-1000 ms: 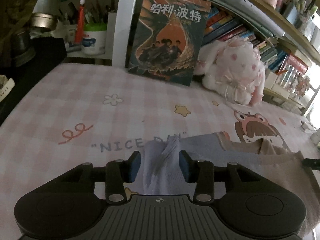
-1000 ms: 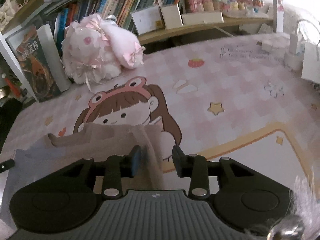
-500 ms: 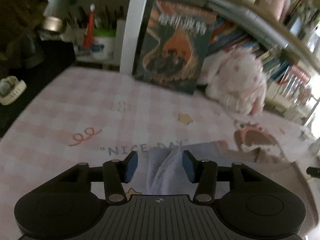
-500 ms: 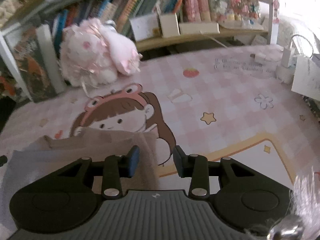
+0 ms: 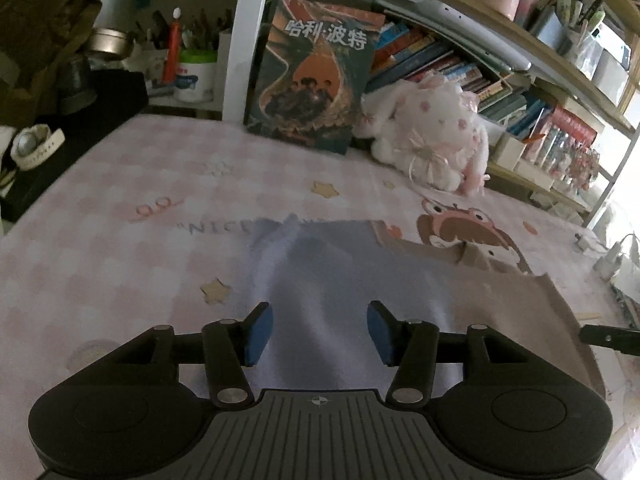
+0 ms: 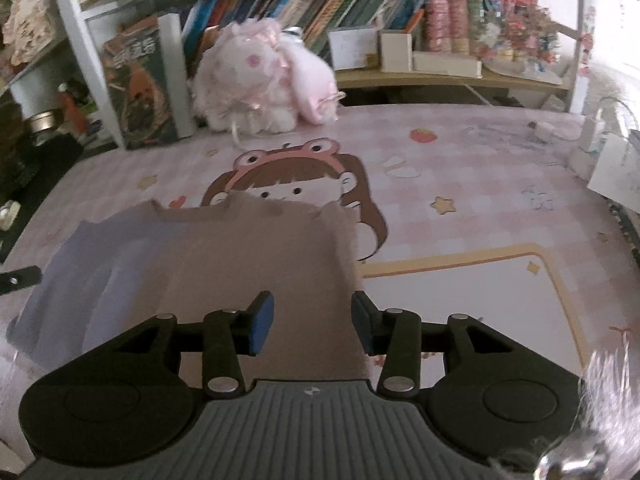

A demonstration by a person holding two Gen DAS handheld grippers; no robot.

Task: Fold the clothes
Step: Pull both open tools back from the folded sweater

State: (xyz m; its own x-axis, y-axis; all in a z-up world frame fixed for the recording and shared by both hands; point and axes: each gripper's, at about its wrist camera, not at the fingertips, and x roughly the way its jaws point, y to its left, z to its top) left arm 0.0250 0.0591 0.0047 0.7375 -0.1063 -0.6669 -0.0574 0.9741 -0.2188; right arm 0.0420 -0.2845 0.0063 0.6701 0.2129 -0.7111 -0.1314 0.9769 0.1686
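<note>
Released since a second ago: both bunched edges of the garment point(image 5: 344, 276), then pinched in the claws, now lie flat on the mat point(image 5: 120, 240), and both claws sit back from the far edge.

Item: one garment, blue-grey on its left part, beige point(image 6: 260, 256) on its right. Location: on the pink checked mat, near side of the frog-hat girl print point(image 6: 288, 176); its far edge covers the girl's chin and the end of the "NICE" lettering.

Left gripper point(image 5: 318, 332): jaws opening, about half spread, blue pads clear of the cloth; blue-grey fabric lies beneath and between them, nothing held.

Right gripper point(image 6: 312, 326): jaws opening, somewhat narrower than the left; beige fabric lies beneath them, its right edge just inside the right pad; nothing held.

Condition: garment looks like a tidy rectangle, far edge fairly straight with small notches; one fold appears complete and laid down.

Outstanding, by judgement: probably one more fold across to halve it, then smoothing; whether layers align underneath cannot be told.

Other stock behind the print: plush rabbit point(image 6: 256, 76), upright book point(image 5: 312, 76).
</note>
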